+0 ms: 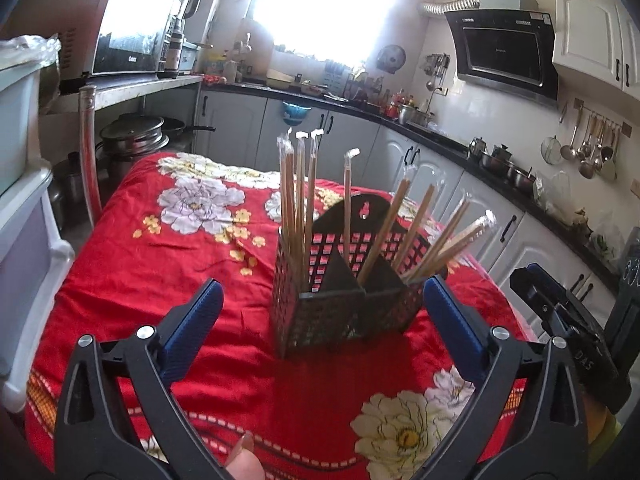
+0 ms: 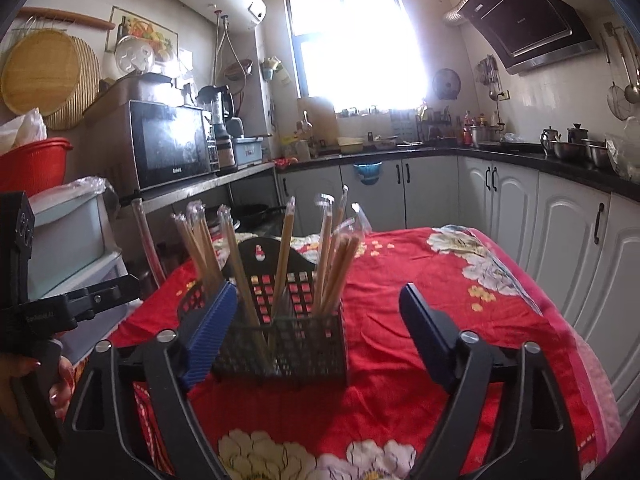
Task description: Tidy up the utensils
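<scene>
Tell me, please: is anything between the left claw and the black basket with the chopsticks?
Nothing visible is in the way. The left claw is open, and only bare red tablecloth lies between it and the black basket. The wrapped chopsticks already stand inside the basket. The right claw is open too.

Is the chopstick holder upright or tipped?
Upright: the holder sits flat on the red cloth, chopsticks standing inside.

Black triangular gripper [image 1: 322,300] frames — silver pivot screws [image 1: 145,332], ribbed blue pads [image 1: 192,332]; painted fingernails [image 2: 56,394].
</scene>
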`<control>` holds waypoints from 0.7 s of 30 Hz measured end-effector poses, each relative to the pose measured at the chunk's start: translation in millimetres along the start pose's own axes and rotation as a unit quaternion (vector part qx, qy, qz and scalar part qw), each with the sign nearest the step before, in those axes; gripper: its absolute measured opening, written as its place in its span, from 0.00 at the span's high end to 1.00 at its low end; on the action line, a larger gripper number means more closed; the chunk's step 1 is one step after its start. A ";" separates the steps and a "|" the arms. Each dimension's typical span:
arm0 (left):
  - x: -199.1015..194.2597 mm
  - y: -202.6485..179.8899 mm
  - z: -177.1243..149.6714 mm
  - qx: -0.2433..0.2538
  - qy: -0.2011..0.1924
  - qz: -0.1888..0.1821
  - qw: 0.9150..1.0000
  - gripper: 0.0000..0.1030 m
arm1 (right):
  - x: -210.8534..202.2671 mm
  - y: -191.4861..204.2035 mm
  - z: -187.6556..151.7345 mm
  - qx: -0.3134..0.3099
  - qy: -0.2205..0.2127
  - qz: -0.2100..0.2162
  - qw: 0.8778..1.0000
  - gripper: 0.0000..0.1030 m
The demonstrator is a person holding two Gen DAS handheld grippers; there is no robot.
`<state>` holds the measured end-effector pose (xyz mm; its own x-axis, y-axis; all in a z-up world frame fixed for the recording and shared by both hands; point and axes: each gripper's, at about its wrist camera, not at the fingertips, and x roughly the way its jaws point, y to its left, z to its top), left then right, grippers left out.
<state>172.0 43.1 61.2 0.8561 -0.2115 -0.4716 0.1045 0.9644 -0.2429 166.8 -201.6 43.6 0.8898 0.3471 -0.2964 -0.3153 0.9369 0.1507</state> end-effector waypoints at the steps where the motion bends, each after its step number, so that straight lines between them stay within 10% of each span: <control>1: -0.9 0.0 -3.5 0.000 0.002 -0.002 1.000 0.10 | -1.9 0.6 -2.3 -0.003 0.002 -0.001 1.000 0.18; 21: -12.2 -1.0 -72.4 0.023 -0.023 0.055 0.998 0.10 | -26.0 11.6 -59.8 -0.048 0.027 -0.028 0.998 0.07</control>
<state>124.8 33.2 5.8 0.8854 -0.0984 -0.4542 0.0319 0.9879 -0.1518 120.3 -197.3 -3.3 0.8884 0.2937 -0.3527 -0.2983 0.9535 0.0426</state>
